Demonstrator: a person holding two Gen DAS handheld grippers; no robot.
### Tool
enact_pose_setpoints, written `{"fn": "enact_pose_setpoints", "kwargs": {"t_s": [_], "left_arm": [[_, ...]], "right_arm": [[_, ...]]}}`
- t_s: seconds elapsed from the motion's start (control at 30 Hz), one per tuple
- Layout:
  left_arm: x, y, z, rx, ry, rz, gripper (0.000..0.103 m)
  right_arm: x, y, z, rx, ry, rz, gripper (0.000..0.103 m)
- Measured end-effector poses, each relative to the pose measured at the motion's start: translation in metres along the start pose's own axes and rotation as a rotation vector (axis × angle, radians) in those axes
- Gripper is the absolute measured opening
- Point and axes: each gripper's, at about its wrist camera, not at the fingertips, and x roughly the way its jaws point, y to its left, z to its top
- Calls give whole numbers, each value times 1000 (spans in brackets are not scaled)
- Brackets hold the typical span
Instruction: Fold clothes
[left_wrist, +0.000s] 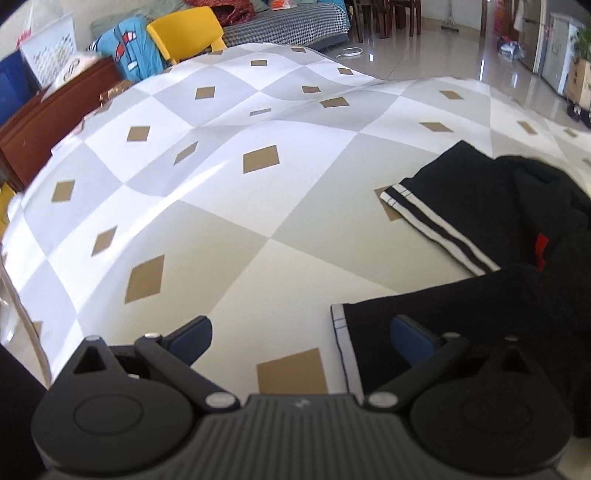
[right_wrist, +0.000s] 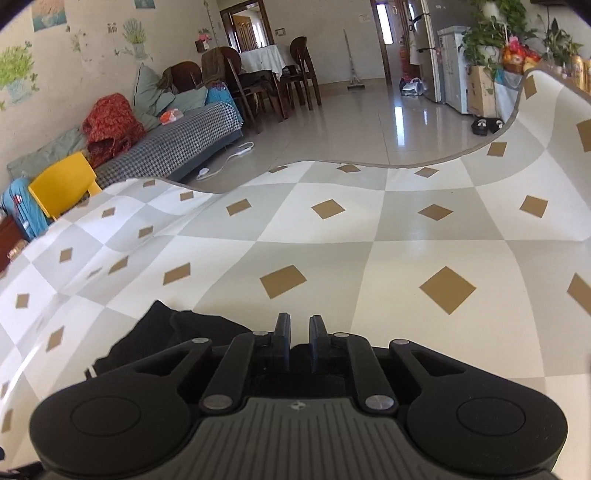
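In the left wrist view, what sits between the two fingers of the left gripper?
Between the left gripper's wide-open fingers lie bare checkered tablecloth and the white-edged hem of the black garment, ungripped. Only the left wrist view shows this.

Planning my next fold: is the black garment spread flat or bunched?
Bunched. The black garment lies heaped in overlapping folds on the mat, one striped edge sticking out.

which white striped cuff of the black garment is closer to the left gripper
The cuff lying between the open left gripper fingers, at the bottom of the left wrist view. The other striped cuff lies farther up the checked cloth.
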Motion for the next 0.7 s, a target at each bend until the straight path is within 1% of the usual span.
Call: {"fn": "enact_pose_setpoints", "kwargs": {"t_s": [0.03, 0.13, 0.2, 0.27, 0.43, 0.5, 0.57, 0.7], "left_arm": [[-4, -1, 1, 0, -6, -19, 103], [-20, -12, 2, 45, -45, -43, 103], [-30, -21, 4, 48, -57, -90, 103], [-37, -32, 5, 51, -53, -143, 103], [-52, -69, -8, 136, -43, -234, 103], [-51, -82, -17, 178, -24, -245, 103], [-43, -91, -26, 203, 3, -240, 103], [-25, -91, -37, 198, 48, -224, 103]], "right_arm": [[-1, 2, -2, -26, 4, -11, 14], [-4, 1, -6, -55, 31, -4, 20], [-4, 0, -11, -71, 66, -31, 25], [-2, -4, -17, -82, 114, -56, 26], [1, -16, -34, -34, 215, -42, 28], [-2, -16, -39, -39, 230, -35, 30], [-6, -14, -42, -63, 242, -32, 30], [-14, -10, -50, -100, 255, -30, 31]]}}
